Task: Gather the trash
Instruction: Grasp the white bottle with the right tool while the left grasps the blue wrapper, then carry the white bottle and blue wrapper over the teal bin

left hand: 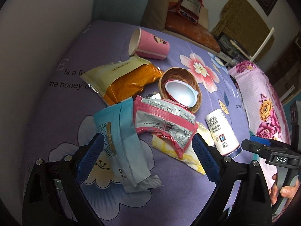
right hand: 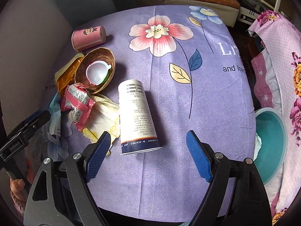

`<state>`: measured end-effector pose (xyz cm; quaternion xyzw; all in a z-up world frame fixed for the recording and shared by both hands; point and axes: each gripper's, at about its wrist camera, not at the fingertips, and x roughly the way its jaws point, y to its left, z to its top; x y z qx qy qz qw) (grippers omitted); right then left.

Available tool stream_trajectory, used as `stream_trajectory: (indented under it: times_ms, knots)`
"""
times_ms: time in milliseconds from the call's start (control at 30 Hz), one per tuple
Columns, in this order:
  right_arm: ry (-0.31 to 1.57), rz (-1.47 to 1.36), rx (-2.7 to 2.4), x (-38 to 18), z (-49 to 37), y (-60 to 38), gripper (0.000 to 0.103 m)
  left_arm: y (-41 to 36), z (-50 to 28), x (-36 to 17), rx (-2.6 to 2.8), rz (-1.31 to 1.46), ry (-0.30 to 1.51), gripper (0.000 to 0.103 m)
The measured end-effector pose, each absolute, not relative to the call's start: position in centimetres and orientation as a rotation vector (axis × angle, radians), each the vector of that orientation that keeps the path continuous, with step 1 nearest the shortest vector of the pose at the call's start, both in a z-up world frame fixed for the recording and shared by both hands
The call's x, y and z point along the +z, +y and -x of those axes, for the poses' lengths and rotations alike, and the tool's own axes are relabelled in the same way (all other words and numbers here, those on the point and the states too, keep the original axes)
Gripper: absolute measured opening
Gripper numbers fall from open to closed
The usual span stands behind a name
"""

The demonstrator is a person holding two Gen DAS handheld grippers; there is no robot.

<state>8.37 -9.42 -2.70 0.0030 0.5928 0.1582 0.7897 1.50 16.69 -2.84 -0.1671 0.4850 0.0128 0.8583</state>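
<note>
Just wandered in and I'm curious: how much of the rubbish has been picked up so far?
Hardly any, it seems. The teal bin holds perhaps one white scrap. Both the left gripper and right gripper are open and empty. The white cup, pink cup, red wrapper and coconut shell still lie out.

Purple floral cloth [right hand: 207,98] covers the table. Brown cushion [left hand: 190,32] at 12 o'clock with a red bag [left hand: 190,4] on it. Pink floral fabric [left hand: 263,103] at 3.

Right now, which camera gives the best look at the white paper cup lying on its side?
The right wrist view: the white paper cup lies whole and unobstructed between the open fingers, print facing up. The left wrist view shows the cup off to the right, partly hidden behind that gripper's finger.
</note>
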Motion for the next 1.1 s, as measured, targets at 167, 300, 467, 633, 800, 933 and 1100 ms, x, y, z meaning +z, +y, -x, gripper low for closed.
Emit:
stream_trajectory:
  times_ms: [167, 300, 467, 633, 800, 933, 1100]
  knots:
    - [1.304, 0.025, 0.347, -3.7, -9.4, -7.9, 0.078, 17.7, -1.5, -4.8, 0.079, 0.32, 1.071, 0.095]
    - [1.325, 0.038, 0.356, -4.6, -10.2, -7.1, 0.078, 18.1, -1.7, -6.4, 0.106, 0.311, 1.11, 0.095]
    - [1.332, 0.042, 0.354, -5.6, -11.2, -6.7, 0.078, 18.8, -1.7, -7.7, 0.124, 0.313, 1.134, 0.095]
    - [1.347, 0.041, 0.368, -6.5, -11.3, -6.4, 0.078, 18.3, -1.3, -7.8, 0.129, 0.252, 1.11, 0.088]
    - [1.359, 0.009, 0.384, -7.3, -11.2, -6.6, 0.062, 17.3, -1.3, -7.4, 0.112, 0.242, 1.093, 0.043]
    - [1.351, -0.003, 0.42, -7.2, -10.7, -6.7, 0.049, 17.6, -1.0, -6.7, 0.108, 0.278, 1.079, 0.036]
    - [1.309, -0.046, 0.421, -5.7, -10.1, -7.8, 0.049, 17.1, -0.4, -4.5, 0.077, 0.299, 1.031, 0.035]
